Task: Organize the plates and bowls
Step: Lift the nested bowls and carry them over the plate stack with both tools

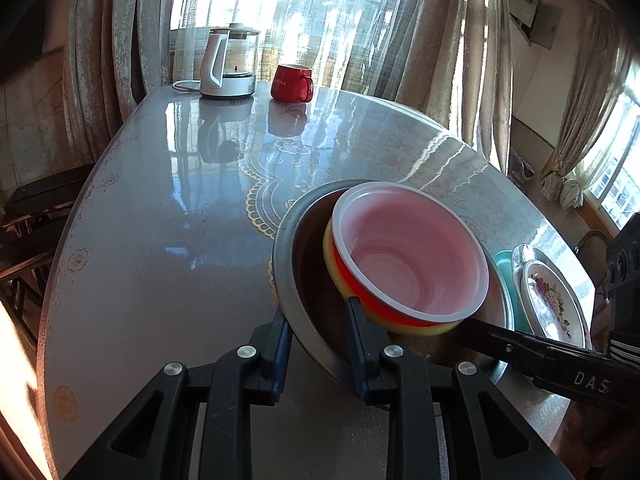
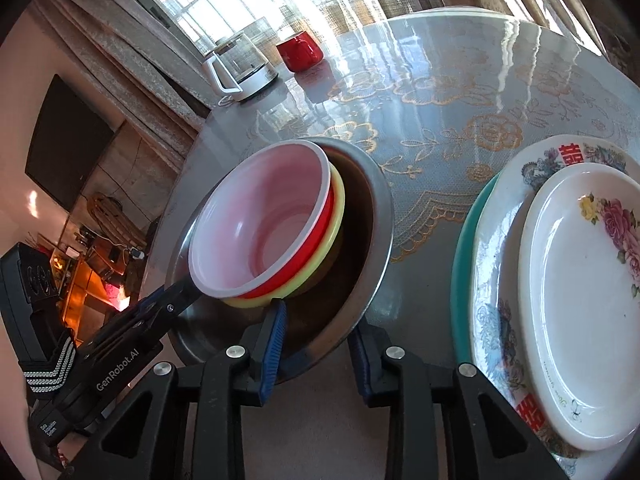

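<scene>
A steel bowl (image 1: pixel 292 264) sits on the table and holds a yellow bowl (image 1: pixel 332 268) with a red, white-lined bowl (image 1: pixel 404 248) nested in it, both tilted. My left gripper (image 1: pixel 318 320) straddles the steel bowl's near rim, one finger outside, one inside touching the stacked bowls. My right gripper (image 2: pixel 318 328) straddles the steel bowl (image 2: pixel 372 208) rim too; the red bowl (image 2: pixel 260 224) and yellow bowl (image 2: pixel 338 208) show there. A stack of plates stands to the right: a floral white plate (image 2: pixel 580 304) on a patterned plate (image 2: pixel 492 280) on a teal plate (image 2: pixel 460 264).
A glass kettle (image 1: pixel 232 64) and a red mug (image 1: pixel 292 82) stand at the table's far edge by the curtained window. The round table (image 1: pixel 160 208) has a glossy patterned cover. The plate stack (image 1: pixel 548 292) lies near the right edge.
</scene>
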A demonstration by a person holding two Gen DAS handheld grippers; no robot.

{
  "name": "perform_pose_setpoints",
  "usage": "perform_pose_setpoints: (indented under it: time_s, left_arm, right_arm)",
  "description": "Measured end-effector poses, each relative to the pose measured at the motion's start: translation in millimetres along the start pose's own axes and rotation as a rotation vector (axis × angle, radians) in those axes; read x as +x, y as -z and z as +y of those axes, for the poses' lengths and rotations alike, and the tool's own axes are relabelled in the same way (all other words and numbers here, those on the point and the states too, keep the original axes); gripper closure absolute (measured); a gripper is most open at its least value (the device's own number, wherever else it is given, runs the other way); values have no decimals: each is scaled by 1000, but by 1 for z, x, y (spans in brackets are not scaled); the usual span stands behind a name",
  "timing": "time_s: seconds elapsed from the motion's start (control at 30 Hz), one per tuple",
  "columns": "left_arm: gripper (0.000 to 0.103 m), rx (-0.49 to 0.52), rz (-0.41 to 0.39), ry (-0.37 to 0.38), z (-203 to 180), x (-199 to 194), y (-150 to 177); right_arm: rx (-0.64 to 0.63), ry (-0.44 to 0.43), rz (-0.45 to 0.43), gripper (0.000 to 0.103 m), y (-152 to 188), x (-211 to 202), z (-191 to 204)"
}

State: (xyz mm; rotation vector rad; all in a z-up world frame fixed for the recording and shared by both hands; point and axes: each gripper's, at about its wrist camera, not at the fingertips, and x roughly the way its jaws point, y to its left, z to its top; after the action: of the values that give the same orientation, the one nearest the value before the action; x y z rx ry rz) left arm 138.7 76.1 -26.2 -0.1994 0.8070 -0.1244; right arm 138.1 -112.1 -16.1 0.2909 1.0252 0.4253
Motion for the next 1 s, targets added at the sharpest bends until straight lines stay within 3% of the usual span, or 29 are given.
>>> perform_pose_setpoints:
  time_s: [0.2,0.67,1.0]
  left_arm:
    - [76,33,-32,-25,-8,-8,3]
    - [76,34,-106,14,-18,-36,-1]
    - [76,101,-167,75,-54,-51,-16]
  right_arm:
    - [-37,35,-30,74,5,-3,6]
    - [-64,44,-101,75,-1,-27,15]
    - [-62,60,-206,75,0,-77,7]
